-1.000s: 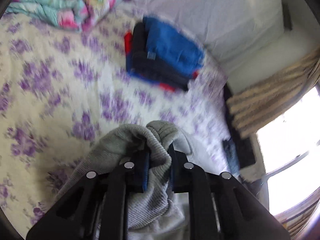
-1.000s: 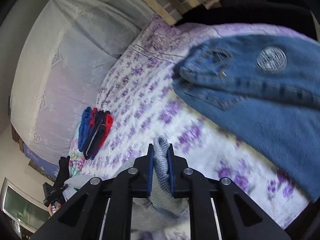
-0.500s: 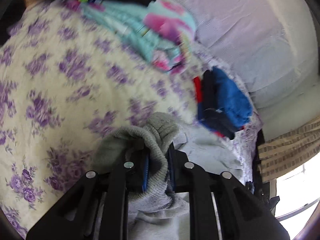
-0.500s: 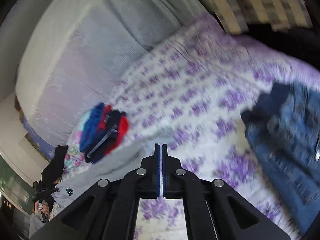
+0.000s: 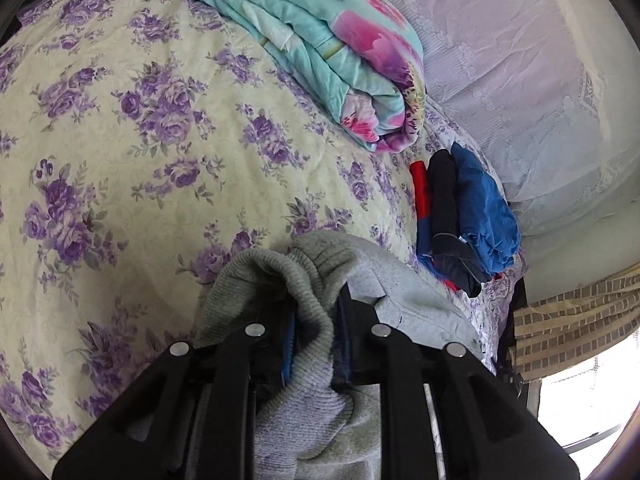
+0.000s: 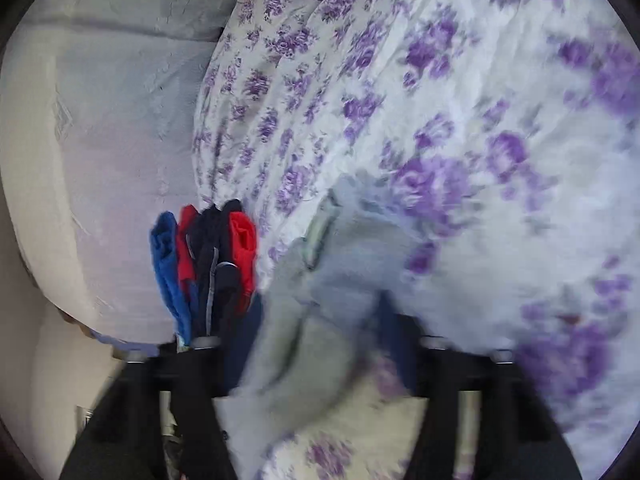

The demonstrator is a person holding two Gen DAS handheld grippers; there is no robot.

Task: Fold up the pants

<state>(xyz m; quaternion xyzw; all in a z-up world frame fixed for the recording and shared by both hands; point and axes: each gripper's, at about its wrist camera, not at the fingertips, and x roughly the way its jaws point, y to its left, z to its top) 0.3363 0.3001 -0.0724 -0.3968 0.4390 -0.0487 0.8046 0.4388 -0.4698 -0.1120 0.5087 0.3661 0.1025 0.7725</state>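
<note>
The grey sweatpants [image 5: 404,292] lie on the purple-flowered bed sheet [image 5: 120,152]. My left gripper [image 5: 316,320] is shut on their ribbed grey cuff, which bunches up between the fingers. In the blurred right wrist view, my right gripper [image 6: 320,344] is open, its fingers wide apart on either side of the grey pants [image 6: 340,264], which lie between them on the sheet.
A folded stack of blue, black and red clothes [image 5: 460,216] lies by the lace-covered headboard [image 5: 520,80]; it also shows in the right wrist view [image 6: 208,264]. A rolled turquoise and pink quilt [image 5: 340,52] lies at the back. A window is at lower right.
My right gripper let go of the grey cuff, shut empty, then opened wide and swung over the pants. My left gripper kept its hold and turned toward the quilt.
</note>
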